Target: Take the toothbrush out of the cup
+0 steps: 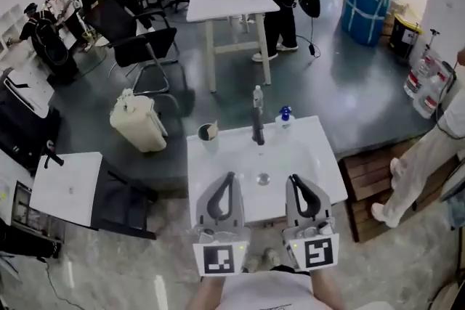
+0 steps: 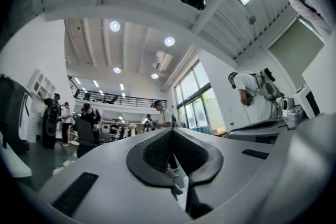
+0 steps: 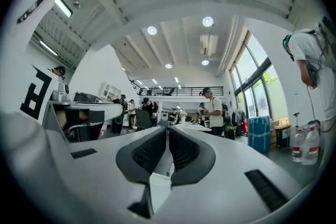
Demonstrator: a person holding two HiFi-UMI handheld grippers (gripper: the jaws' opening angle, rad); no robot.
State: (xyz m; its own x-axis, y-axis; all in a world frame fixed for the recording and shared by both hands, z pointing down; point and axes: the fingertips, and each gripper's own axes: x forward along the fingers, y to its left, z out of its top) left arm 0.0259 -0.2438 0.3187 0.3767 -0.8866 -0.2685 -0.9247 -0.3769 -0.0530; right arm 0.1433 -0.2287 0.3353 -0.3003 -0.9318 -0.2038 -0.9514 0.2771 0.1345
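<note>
Clenched and empty, left gripper [image 1: 229, 179] and right gripper [image 1: 295, 181] are held at six o'clock; the cup [image 1: 208, 133] at eleven o'clock, toothbrush [image 1: 211, 128] seemingly inside, is yet to be approached with opened jaws.

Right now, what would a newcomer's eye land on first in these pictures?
The left tongs and right tongs stand out first, both shut and empty, side by side over the near edge of the white washbasin. Next comes the dark faucet at the basin's far edge, with the cup at the far left corner and a blue-capped bottle just right of the faucet.
</note>
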